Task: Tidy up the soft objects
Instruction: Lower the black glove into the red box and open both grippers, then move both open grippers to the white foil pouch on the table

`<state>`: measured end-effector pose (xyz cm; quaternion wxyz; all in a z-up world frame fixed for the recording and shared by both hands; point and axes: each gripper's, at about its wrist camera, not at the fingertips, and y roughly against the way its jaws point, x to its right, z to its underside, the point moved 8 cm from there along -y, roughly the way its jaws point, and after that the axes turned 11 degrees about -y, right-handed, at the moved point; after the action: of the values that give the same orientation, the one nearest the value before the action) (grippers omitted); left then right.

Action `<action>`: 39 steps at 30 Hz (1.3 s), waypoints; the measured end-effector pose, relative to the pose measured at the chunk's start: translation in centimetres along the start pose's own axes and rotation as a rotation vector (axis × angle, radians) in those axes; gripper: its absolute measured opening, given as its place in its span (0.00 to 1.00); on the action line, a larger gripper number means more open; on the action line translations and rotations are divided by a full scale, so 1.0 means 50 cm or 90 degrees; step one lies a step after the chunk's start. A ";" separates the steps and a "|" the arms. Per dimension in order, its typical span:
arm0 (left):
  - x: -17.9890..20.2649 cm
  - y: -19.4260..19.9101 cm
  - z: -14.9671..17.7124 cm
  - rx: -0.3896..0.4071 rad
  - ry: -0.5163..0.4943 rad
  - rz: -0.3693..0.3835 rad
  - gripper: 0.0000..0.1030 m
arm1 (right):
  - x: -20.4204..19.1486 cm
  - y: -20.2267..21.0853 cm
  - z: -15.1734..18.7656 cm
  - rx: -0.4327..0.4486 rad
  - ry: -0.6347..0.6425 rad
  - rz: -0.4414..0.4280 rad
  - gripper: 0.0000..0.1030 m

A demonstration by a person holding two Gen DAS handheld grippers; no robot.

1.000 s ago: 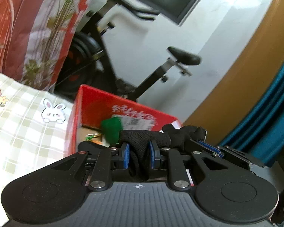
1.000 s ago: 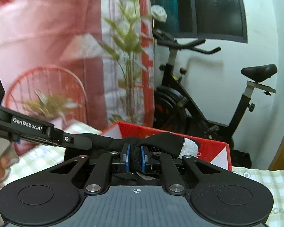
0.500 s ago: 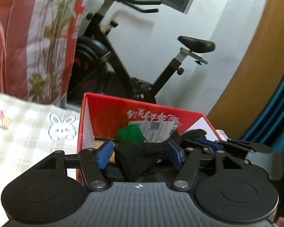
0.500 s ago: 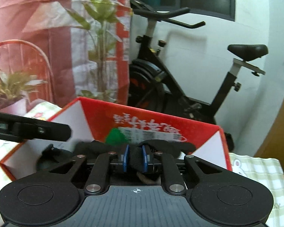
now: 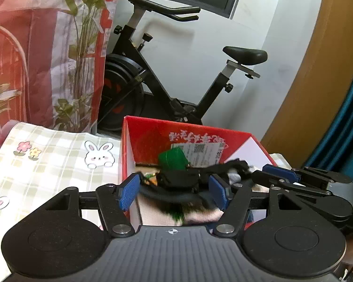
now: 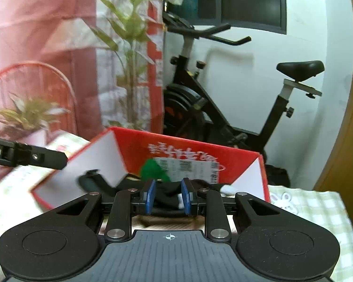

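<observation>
A red cardboard box with white inner walls stands on the checked tablecloth. A black fabric piece lies inside it, blurred, over a green item and other soft things. My left gripper is open over the box's near edge, its blue pads wide apart on either side of the fabric. My right gripper is open over the box, with the fabric between its pads, untouched by them. The right gripper's fingers also show in the left wrist view.
A checked tablecloth with rabbit prints covers the table around the box. Behind stand an exercise bike, a potted plant, a pink curtain, a white wall and a wooden door frame.
Both grippers were shut on the black fabric above the box. The left opened first, then the right, and the fabric dropped into the box.
</observation>
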<state>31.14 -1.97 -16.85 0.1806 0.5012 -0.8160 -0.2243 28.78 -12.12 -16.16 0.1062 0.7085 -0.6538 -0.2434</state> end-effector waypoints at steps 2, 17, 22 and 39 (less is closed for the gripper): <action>0.006 0.025 0.013 0.000 -0.001 0.001 0.66 | -0.010 0.030 0.011 0.002 0.001 -0.011 0.22; 0.057 0.124 0.278 -0.119 0.068 0.034 0.66 | -0.092 0.165 0.231 -0.078 0.046 -0.069 0.26; 0.065 0.123 0.356 -0.155 0.104 0.038 0.65 | -0.084 0.186 0.317 -0.103 0.006 -0.055 0.41; 0.110 0.118 0.425 -0.165 0.112 0.046 0.57 | -0.026 0.195 0.444 -0.117 -0.084 -0.048 0.53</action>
<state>13.40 -0.63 -30.96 0.3223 0.4616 -0.7789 -0.2765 9.48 -8.32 -30.40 0.1181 0.7026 -0.6071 -0.3520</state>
